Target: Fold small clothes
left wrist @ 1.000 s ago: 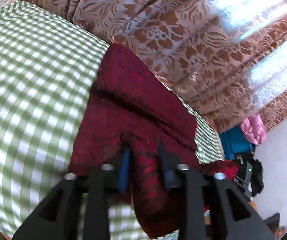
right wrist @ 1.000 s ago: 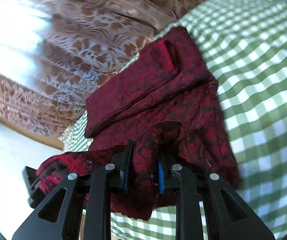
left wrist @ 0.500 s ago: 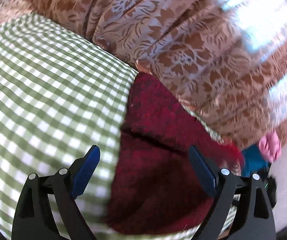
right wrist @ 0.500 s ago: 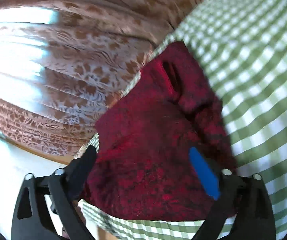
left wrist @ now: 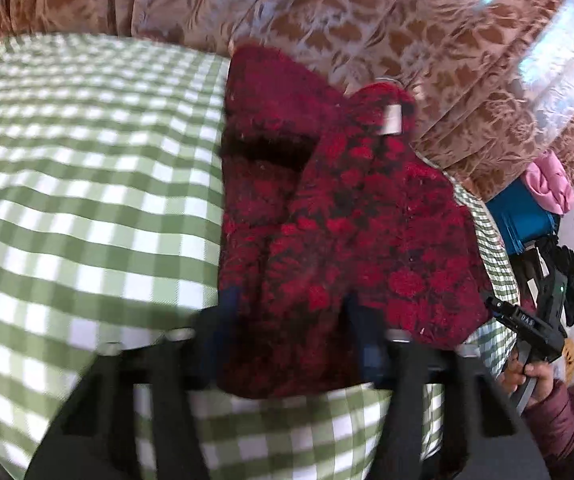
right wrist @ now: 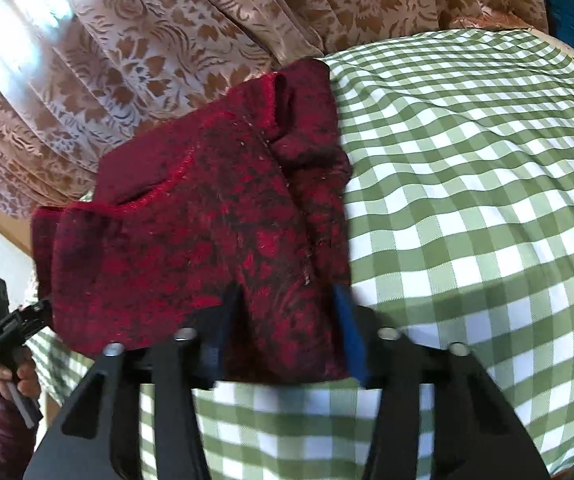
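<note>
Both fisheye cameras are sitting on the hand-held grippers and are looking steeply down, from close by, at the dark red patterned fleece garment (left wrist: 339, 216) (right wrist: 207, 248) lying on the green-and-white checked cloth (left wrist: 87, 200) (right wrist: 467, 208). The left wrist view is facing it with the cloth stretching leftward; the right wrist view is facing it with the cloth stretching rightward. Both are sharing the garment, the cloth and the brown floral curtain (left wrist: 367, 20) (right wrist: 147, 40) behind it.

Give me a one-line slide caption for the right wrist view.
Right gripper closing on the near edge of a red patterned garment lying on a green checked cloth.
</note>
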A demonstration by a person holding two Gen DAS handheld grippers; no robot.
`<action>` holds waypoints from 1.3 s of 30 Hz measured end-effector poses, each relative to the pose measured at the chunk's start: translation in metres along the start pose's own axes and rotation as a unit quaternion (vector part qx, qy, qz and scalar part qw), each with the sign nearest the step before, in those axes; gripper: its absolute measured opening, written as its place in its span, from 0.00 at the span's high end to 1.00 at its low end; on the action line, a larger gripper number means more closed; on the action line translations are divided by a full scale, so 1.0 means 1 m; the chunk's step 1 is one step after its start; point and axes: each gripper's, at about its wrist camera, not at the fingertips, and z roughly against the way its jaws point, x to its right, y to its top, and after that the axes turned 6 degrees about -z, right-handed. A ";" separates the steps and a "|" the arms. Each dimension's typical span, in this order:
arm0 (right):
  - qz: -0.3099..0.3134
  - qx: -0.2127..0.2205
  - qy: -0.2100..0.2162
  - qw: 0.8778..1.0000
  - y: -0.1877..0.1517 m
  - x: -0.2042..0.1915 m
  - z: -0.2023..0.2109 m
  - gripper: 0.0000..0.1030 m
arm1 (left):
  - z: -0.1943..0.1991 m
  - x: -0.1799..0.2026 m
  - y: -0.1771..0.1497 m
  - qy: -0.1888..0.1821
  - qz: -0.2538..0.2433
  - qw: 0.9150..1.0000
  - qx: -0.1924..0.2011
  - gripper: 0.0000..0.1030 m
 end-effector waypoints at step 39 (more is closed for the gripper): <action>0.102 0.007 -0.007 0.995 -0.031 -0.051 0.070 0.19 | 0.115 0.090 -0.036 0.224 -0.157 0.958 0.082 0.33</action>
